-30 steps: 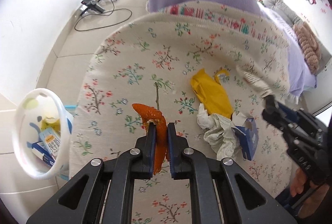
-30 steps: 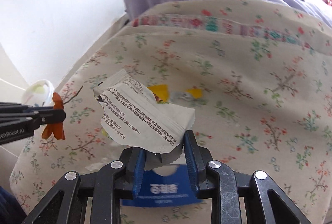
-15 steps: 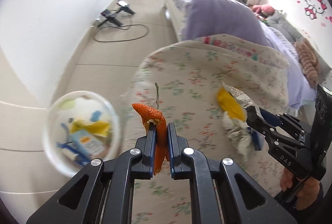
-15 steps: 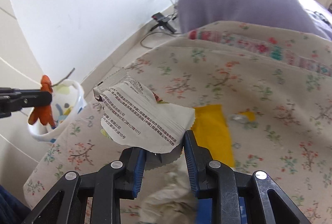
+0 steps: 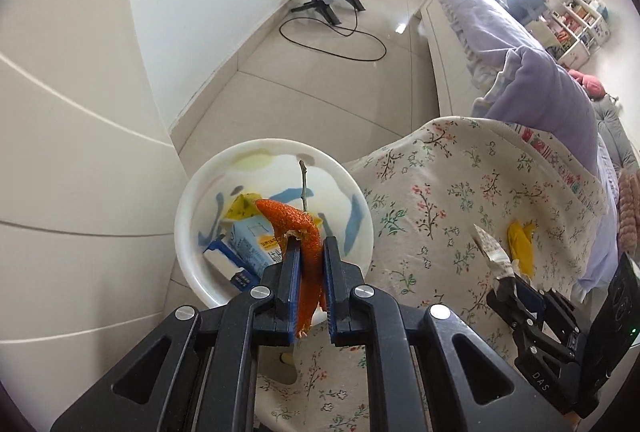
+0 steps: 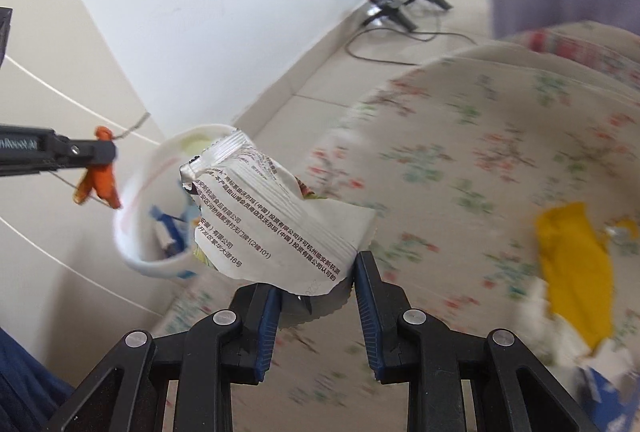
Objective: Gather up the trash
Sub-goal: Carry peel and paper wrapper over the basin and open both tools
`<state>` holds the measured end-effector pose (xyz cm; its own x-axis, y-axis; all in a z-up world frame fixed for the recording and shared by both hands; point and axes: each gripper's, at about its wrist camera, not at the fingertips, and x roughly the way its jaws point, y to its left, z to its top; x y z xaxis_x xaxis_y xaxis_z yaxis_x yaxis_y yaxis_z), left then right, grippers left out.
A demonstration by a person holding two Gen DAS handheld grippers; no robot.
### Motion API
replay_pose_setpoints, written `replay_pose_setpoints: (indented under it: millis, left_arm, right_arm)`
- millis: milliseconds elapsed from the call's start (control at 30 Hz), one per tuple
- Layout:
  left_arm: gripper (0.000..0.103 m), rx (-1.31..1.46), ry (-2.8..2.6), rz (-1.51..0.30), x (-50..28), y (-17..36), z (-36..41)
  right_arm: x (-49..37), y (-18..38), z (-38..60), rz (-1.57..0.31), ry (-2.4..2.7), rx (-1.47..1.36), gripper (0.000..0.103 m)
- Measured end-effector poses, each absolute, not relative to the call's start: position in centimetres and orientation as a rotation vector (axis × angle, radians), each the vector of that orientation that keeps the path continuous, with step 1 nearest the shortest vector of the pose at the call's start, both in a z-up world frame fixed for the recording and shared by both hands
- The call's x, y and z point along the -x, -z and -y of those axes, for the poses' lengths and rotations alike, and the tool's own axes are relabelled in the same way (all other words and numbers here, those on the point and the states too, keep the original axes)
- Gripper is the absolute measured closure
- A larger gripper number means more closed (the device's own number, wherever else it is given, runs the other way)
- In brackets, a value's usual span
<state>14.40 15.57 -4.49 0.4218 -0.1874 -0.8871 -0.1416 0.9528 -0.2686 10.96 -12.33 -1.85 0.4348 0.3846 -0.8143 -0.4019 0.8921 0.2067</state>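
- Left gripper (image 5: 307,260), clamped on orange peel (image 5: 298,228), has swung off the floral bedspread (image 5: 460,191) and now sits over the white bin (image 5: 276,147).
- Drop looks imminent.
- Right gripper (image 6: 316,284), pinching the printed wrapper (image 6: 272,228), has followed; bin at its 10 o'clock.
- Yellow bag (image 6: 572,264) remains at 3 o'clock.

A floral-covered bed (image 5: 460,199) carried 1 yellow wrapper (image 5: 520,246) and crumpled white tissue (image 6: 560,336). The tiled floor (image 5: 320,87) beside it bore a white bin (image 5: 192,199).

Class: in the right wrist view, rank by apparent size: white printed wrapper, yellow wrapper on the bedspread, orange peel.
1. White printed wrapper, enlarged by nearness to the camera.
2. Yellow wrapper.
3. Orange peel, smallest.
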Motion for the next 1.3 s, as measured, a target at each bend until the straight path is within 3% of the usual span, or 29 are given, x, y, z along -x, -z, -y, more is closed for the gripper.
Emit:
replay_pose_setpoints:
  millis: [600, 667, 733, 800, 1033, 1100, 1300]
  left_arm:
    - [0.089, 0.378, -0.131, -1.239, -18.0, 9.3, -19.4]
    - [0.085, 0.372, -0.145, -1.245, -18.1, 9.4, -19.6]
    - [0.068, 0.381, -0.146, -1.244, -18.1, 9.2, -19.8]
    - [0.061, 0.386, -0.152, -1.228, -18.0, 8.8, -20.0]
    - [0.061, 0.462, -0.21, -1.172, -16.8, 7.3, -22.0]
    - [0.061, 0.461, -0.221, -1.171, -16.8, 7.2, -22.2]
    - [0.061, 0.465, -0.21, -1.181, -16.6, 7.4, -22.2]
  right_arm:
    - [-15.5, 6.0, 1.2, -1.111, -0.622, -0.164, 0.07]
    - [-15.8, 6.4, 0.6, -1.117, -0.623, -0.164, 0.07]
    - [-16.1, 6.7, 0.1, -1.122, -0.625, -0.158, 0.07]
    - [-16.4, 7.0, -0.3, -1.126, -0.623, -0.15, 0.069]
    - [-17.0, 7.7, -0.9, -1.144, -0.608, -0.134, 0.067]
    - [-17.5, 8.0, -1.7, -1.148, -0.606, -0.12, 0.061]
    - [-17.5, 8.4, -2.8, -1.151, -0.596, -0.075, 0.057]
